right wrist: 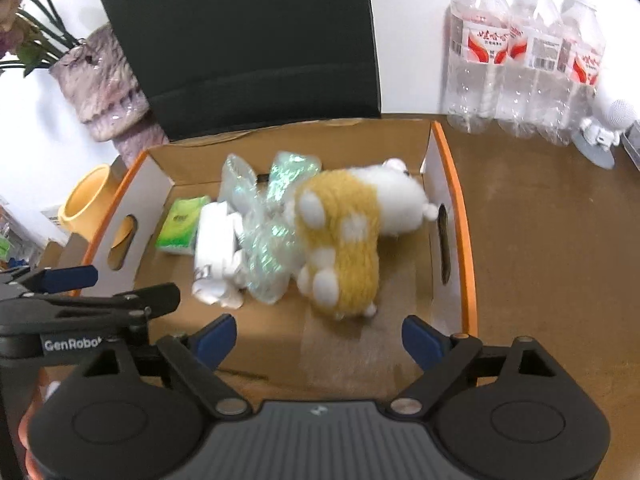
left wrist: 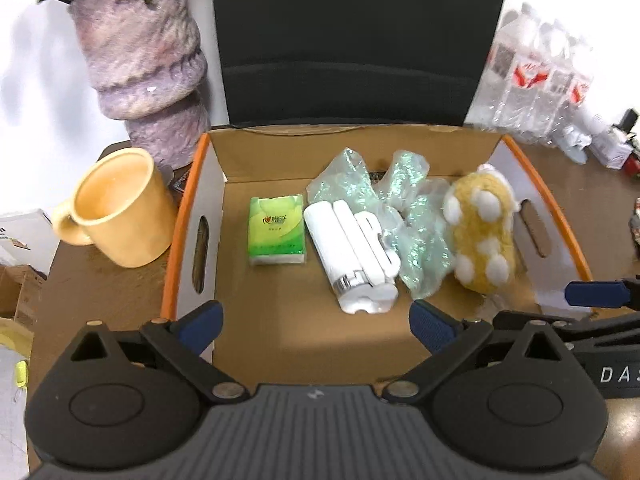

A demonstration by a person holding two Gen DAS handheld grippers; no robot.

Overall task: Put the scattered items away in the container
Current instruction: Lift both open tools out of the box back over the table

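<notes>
Both the left gripper (left wrist: 316, 326) & right gripper (right wrist: 318, 338) have jaws wide open and empty above the box (left wrist: 182, 216), so the plush toy (right wrist: 344, 236), tissue pack (left wrist: 277, 229) etc. lie inside, beyond the jaws, prob. already tidied.

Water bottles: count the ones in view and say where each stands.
3, in a row on the table right of the box: left bottle, middle bottle, right bottle. More may be hidden behind them.

In the box (left wrist: 532, 184) — tissue pack (left wrist: 277, 230) left, plush toy (left wrist: 482, 232) right.
</notes>
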